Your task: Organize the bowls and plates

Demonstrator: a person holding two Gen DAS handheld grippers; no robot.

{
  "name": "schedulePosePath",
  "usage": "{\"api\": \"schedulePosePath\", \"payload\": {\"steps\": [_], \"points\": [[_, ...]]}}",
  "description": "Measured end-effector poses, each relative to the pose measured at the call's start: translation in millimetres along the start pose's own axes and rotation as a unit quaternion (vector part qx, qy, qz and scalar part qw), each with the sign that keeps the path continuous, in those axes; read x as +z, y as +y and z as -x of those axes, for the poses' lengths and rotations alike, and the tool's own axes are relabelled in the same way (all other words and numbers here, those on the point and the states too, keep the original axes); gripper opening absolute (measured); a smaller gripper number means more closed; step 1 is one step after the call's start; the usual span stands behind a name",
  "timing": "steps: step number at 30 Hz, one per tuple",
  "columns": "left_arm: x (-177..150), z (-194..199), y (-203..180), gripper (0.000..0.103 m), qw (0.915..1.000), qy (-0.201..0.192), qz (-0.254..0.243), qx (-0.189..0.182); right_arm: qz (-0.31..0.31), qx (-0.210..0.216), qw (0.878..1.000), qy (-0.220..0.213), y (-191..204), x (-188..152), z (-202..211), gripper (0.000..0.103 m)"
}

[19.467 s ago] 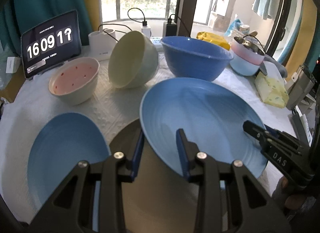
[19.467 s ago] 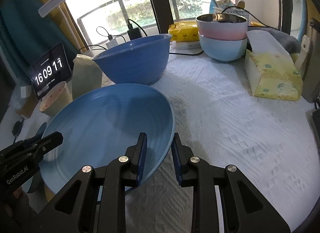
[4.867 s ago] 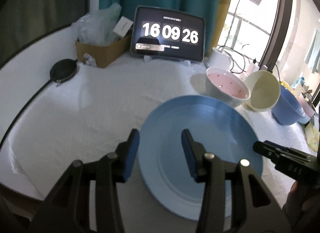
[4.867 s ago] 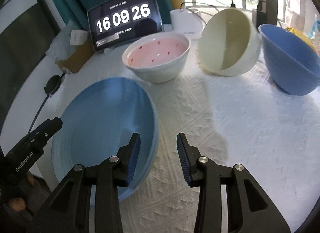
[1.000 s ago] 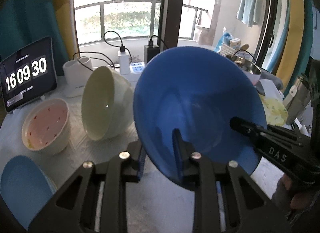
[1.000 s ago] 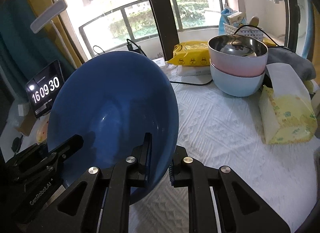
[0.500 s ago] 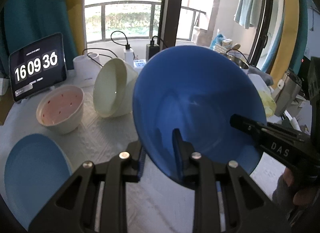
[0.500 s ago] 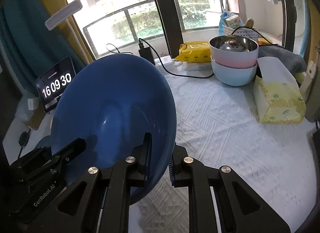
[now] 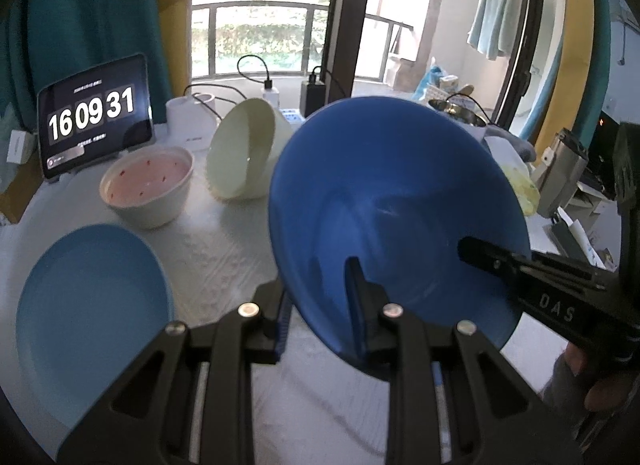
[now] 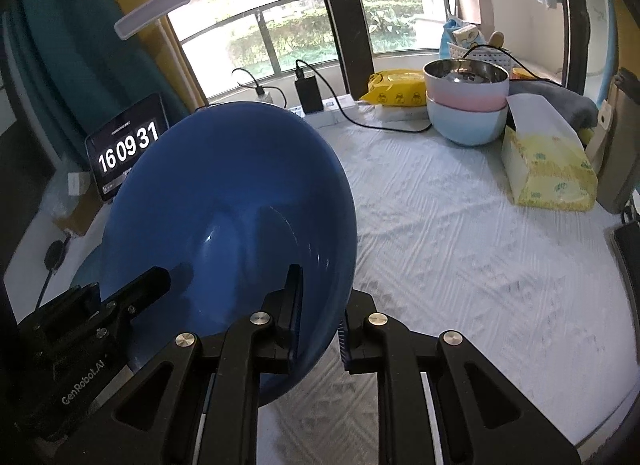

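Step in hand: carrying the big blue bowl (image 9: pixel 396 201), lifted clear of the desk (image 10: pixel 460 233) and held between both grippers. Left gripper (image 9: pixel 320 297) pinches the near-left rim, one finger inside the bowl, one outside. Right gripper (image 10: pixel 320 305) pinches the opposite rim the same way; its jaws are nearly pressed together on the thin wall. Neither pair is spread.

Bowl is tilted, mouth facing the cameras, bottom away. It hangs above the cloth-covered desk, to the right of the light blue plate (image 9: pixel 92 301) and in front of the cream bowl (image 9: pixel 244 153), which lies tipped on its side. The pink-lined bowl (image 9: pixel 148 189) sits upright beside the cream one, near the clock tablet (image 9: pixel 94 117).

Looks of the bowl: deep, plain dark blue, glossy plastic by the sheen, smooth inside, empty. Wide flared wall, thin rim, so probably light but slippery at the pinch.

Next move, my read: pick a drop spot, likely as the base for nesting the smaller bowls, or onto the plate. Needs both hands levelling the bowl together, lowering until the base sits flat, then releasing both rims at once. Risks: the bowl twisting between two rim grips if one hand leads, or clipping the cream bowl on the way.
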State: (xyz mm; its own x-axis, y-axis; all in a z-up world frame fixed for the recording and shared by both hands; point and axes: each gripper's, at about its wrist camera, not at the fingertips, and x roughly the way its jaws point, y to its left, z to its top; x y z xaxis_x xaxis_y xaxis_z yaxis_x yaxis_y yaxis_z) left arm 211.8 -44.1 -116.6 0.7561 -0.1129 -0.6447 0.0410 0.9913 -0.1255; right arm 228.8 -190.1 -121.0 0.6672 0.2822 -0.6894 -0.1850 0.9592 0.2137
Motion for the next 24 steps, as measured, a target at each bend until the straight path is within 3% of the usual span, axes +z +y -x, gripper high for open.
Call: {"api": "schedulePosePath", "payload": {"steps": [14,24], "points": [[-28,4,17,0.027,0.9991,0.038,0.020,0.002,-0.004,0.005,0.999,0.034,15,-21,0,0.017],[-27,8,24,0.030,0.9990,0.032,0.032,0.003,-0.017,-0.012,0.999,0.032,10,-19,4,0.020]]}}
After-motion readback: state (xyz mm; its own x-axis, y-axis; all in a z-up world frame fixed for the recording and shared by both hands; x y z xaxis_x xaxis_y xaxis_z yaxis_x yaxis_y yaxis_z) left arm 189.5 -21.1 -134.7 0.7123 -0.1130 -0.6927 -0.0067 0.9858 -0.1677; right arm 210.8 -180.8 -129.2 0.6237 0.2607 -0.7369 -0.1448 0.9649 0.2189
